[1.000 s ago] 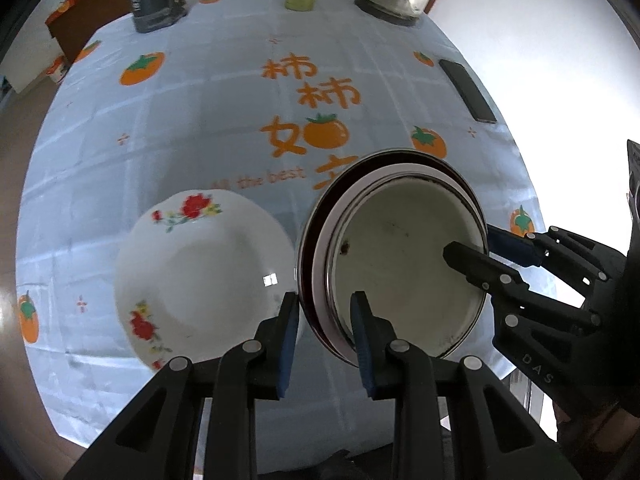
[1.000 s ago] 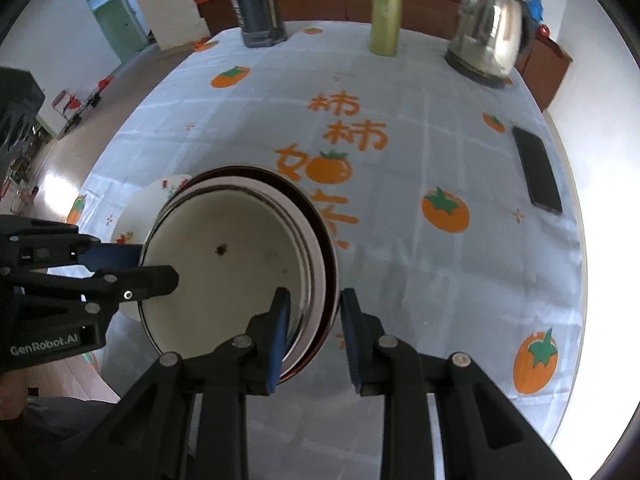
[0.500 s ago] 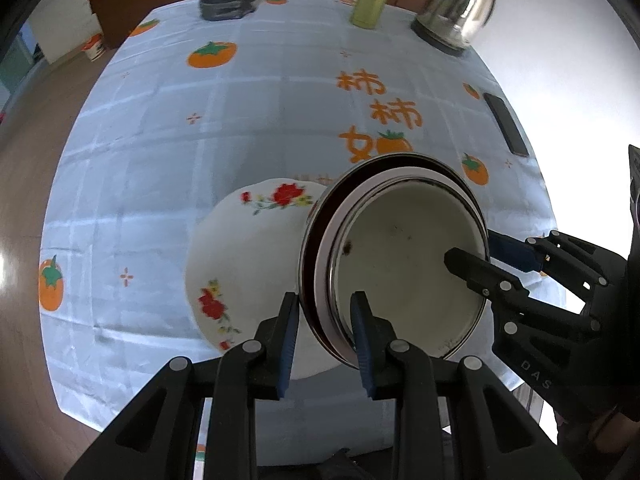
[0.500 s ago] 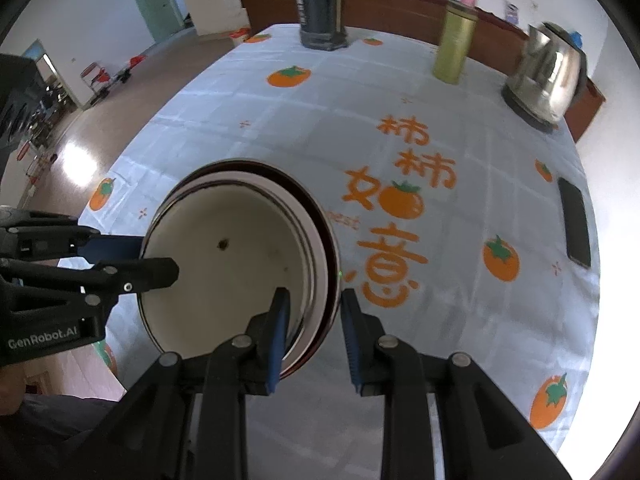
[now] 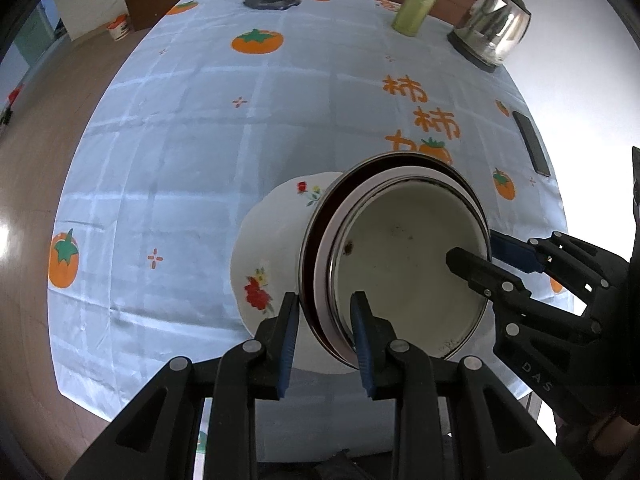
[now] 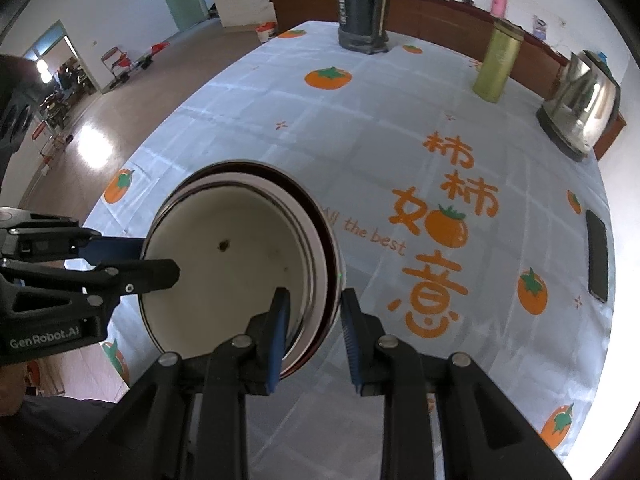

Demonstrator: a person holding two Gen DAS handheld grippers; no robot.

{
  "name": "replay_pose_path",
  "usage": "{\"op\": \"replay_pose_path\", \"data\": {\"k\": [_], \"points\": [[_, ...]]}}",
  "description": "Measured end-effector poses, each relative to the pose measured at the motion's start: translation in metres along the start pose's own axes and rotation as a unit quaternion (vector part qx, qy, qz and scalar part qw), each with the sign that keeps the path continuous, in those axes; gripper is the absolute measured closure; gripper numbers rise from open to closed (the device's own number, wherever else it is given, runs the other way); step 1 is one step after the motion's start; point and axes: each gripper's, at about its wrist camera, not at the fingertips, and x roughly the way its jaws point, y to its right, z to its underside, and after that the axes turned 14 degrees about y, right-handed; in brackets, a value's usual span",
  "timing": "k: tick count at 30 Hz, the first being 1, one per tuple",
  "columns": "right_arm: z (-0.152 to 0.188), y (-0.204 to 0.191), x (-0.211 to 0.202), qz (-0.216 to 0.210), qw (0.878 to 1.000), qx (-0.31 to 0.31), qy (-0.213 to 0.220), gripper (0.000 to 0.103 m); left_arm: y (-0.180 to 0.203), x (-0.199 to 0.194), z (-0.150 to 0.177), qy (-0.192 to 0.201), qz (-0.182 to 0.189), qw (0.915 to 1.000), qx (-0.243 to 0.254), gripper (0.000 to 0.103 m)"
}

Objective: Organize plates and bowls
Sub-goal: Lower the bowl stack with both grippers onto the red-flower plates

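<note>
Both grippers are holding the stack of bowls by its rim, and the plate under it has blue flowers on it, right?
Not quite. The flowers on the plate are red, as the left wrist view shows. The rest holds: the left gripper and the right gripper both clamp the rim of the stack of bowls.

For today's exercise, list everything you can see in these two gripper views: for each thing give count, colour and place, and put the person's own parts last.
Stack of bowls: one stack, cream inside with dark outer rims, held over the near table edge, partly above the plate.
Plate: one, white with red flowers, on the cloth.
Tablecloth: one, pale blue with orange fruit.
Kettle: one, silver, far right.
Canister: one, yellow-green, far side.
Dark jug: one, far side.
Phone: one, black, right edge.
Left gripper: black, blue pads, clamped on the stack's rim.
Right gripper: same, on the opposite rim.
</note>
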Motion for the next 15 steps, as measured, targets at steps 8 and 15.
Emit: {"op": "replay_pose_path", "data": {"k": [8,15], "points": [[-0.004,-0.007,0.015,-0.005,1.0,-0.009,-0.01,0.077,-0.011,0.011,0.001,-0.01,-0.006,0.9999,-0.012,0.075],[-0.003,-0.008,0.026,-0.007,1.0,-0.011,-0.02,0.077,-0.016,0.019,0.001,-0.017,-0.008,0.9997,-0.016,0.075]]}}
